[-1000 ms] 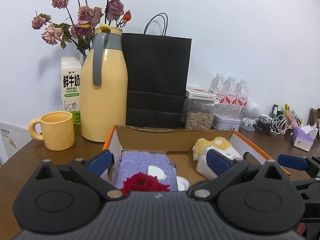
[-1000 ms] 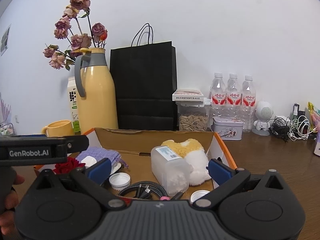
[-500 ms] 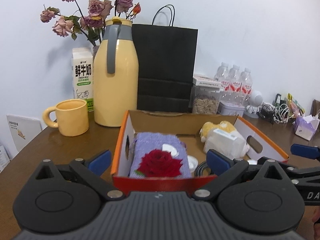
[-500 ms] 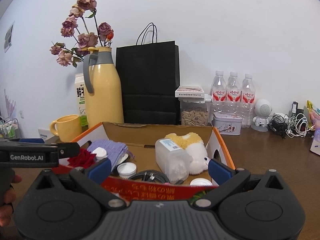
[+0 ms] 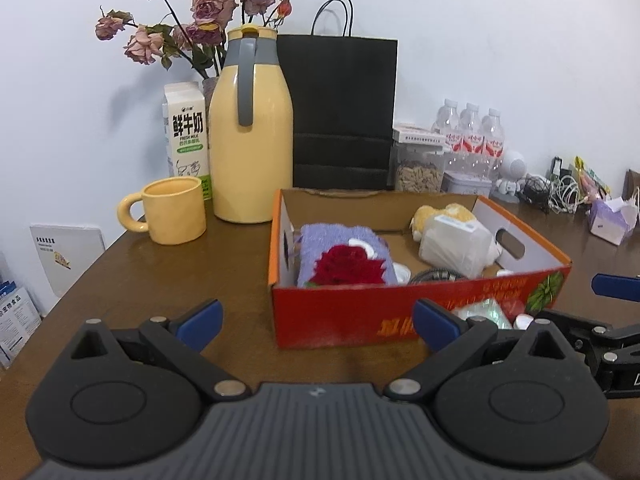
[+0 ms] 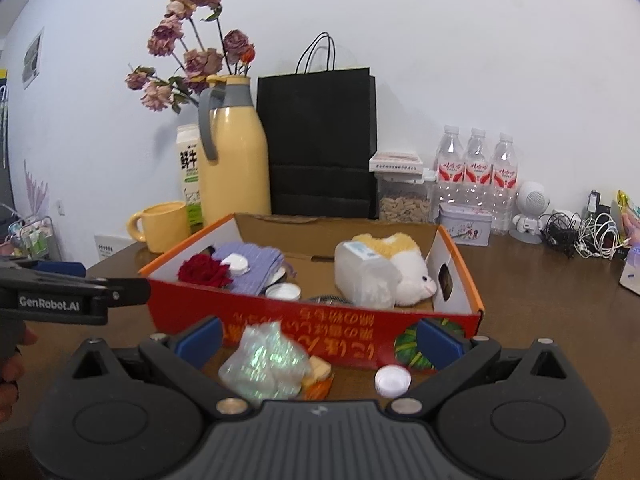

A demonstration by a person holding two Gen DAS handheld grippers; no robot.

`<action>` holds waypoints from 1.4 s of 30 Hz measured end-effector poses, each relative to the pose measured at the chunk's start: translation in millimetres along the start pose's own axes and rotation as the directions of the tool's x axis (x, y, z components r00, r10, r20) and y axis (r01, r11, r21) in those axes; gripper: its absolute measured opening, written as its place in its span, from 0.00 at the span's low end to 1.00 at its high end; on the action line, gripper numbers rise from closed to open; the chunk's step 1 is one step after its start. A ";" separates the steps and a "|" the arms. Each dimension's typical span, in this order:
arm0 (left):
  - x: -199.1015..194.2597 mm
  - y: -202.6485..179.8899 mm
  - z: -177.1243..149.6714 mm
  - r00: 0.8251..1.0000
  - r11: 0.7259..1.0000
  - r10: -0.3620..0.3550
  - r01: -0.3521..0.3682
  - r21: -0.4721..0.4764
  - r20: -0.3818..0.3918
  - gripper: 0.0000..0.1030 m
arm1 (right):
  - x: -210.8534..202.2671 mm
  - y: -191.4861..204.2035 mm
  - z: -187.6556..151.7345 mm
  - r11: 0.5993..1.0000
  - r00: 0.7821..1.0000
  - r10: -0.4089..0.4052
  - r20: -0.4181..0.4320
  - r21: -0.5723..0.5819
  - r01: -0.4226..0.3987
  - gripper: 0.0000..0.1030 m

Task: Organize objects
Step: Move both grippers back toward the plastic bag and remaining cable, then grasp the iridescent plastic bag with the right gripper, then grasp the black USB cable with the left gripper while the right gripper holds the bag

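Observation:
A red and orange cardboard box [image 5: 360, 320] [image 6: 304, 316] stands on the brown table. Inside it lie a red rose [image 5: 346, 266] [image 6: 204, 272] on a purple towel [image 5: 336, 236], a clear plastic container [image 5: 456, 246] [image 6: 366, 276], a yellow-white plush toy [image 6: 404, 264] and a white cap [image 6: 282, 291]. My left gripper [image 5: 318, 320] hangs open and empty before the box's front wall. My right gripper [image 6: 319, 338] is open too; on the table between its fingers lie a shiny crinkled bag [image 6: 264, 364], an orange scrap [image 6: 318, 384] and another white cap [image 6: 393, 380].
Behind the box stand a yellow thermos [image 5: 250, 136], a yellow mug [image 5: 172, 210], a milk carton [image 5: 186, 136], a black paper bag [image 5: 340, 112], a seed jar [image 5: 418, 168] and water bottles [image 5: 472, 132]. Cables [image 6: 580, 232] lie at the back right. The table edge [image 5: 80, 276] runs along the left.
Both grippers have drawn back from over the box toward the table's near side. The box's red front wall, the shiny bag and the loose cap have come into view.

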State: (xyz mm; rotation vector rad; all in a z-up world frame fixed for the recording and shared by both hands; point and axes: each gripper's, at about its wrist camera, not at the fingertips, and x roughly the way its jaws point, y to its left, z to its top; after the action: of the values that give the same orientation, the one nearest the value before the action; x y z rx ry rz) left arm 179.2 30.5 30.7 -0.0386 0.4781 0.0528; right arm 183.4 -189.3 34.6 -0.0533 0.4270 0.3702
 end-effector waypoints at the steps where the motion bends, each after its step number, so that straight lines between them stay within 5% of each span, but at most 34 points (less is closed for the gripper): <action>1: -1.7 1.2 -1.8 1.000 1.000 0.002 -0.002 0.002 -0.006 1.00 | -1.6 0.3 -2.6 1.000 1.000 0.002 -0.005 -0.001 -0.002 1.00; 10: -8.8 16.4 -21.5 0.997 1.000 0.026 -0.025 0.010 -0.077 1.00 | 3.1 6.3 -20.4 1.000 0.997 0.019 -0.078 -0.020 -0.020 1.00; 21: -9.0 34.5 -29.8 0.993 0.998 0.052 -0.054 -0.012 -0.109 1.00 | 65.0 27.1 -11.2 0.997 0.988 0.018 -0.151 -0.070 -0.029 1.00; 24: -7.8 38.0 -30.4 0.992 0.998 0.059 -0.061 -0.019 -0.115 1.00 | 70.8 31.2 -11.9 0.997 0.987 0.016 -0.160 -0.078 -0.029 0.81; 26: -5.9 39.3 -30.5 0.991 0.998 0.062 -0.065 -0.019 -0.121 1.00 | 69.2 32.4 -14.4 0.996 0.987 0.022 -0.159 -0.085 -0.036 0.56; 28: -4.3 38.5 -30.6 0.990 0.998 0.064 -0.067 -0.017 -0.125 1.00 | 66.4 32.9 -15.8 0.996 0.988 0.020 -0.150 -0.089 -0.033 0.47; 42: 3.0 22.5 -31.8 0.988 0.998 0.052 -0.055 -0.012 -0.144 1.00 | 12.9 5.0 -13.7 0.998 0.997 0.047 0.060 -0.042 -0.044 0.41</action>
State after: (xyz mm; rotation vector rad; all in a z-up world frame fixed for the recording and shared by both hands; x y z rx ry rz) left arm 165.8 51.6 0.6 -0.0457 0.6226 0.1072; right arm 187.0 -181.9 16.9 -0.0716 0.3606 0.4241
